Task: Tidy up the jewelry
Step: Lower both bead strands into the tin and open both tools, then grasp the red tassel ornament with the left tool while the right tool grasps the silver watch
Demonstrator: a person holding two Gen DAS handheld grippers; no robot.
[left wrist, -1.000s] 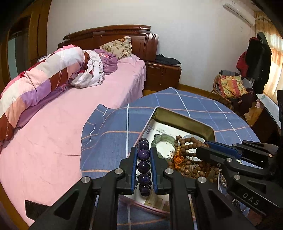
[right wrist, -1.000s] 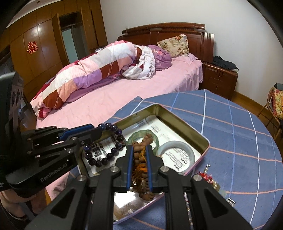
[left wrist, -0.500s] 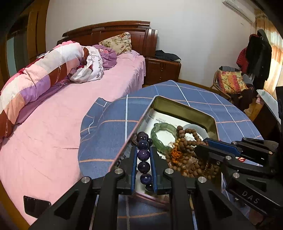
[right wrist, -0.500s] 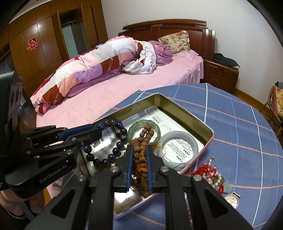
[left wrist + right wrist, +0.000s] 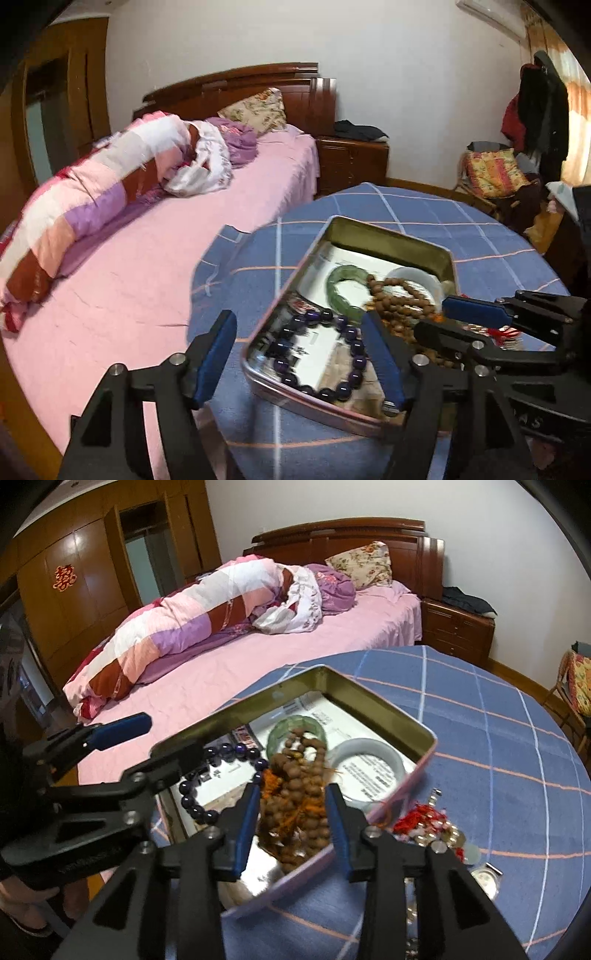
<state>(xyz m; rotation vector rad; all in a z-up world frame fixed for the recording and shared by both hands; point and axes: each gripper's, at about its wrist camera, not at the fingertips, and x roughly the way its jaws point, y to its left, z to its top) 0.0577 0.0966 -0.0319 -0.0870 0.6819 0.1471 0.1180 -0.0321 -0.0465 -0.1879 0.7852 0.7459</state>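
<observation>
We see the blue checked tablecloth [image 5: 480, 716] carrying the metal tin [image 5: 373, 701], which holds all the bracelets. Our left gripper [image 5: 299, 354] has just spread wide, the purple bead bracelet [image 5: 354, 347] lying loose in the tin between its fingers. Our right gripper [image 5: 291, 819] has just parted partway; the brown bead string [image 5: 299, 794] sits heaped between its pads, unpinched.

My two feeds show soft, even daylight; the brightest patch glows through the curtain [image 5: 576, 110] at the left camera's far right. Around the tin [image 5: 373, 705] I see motion blur smearing the beads, and its inner wall glints. Fisheye bending and dark vignetted corners frame both views.
</observation>
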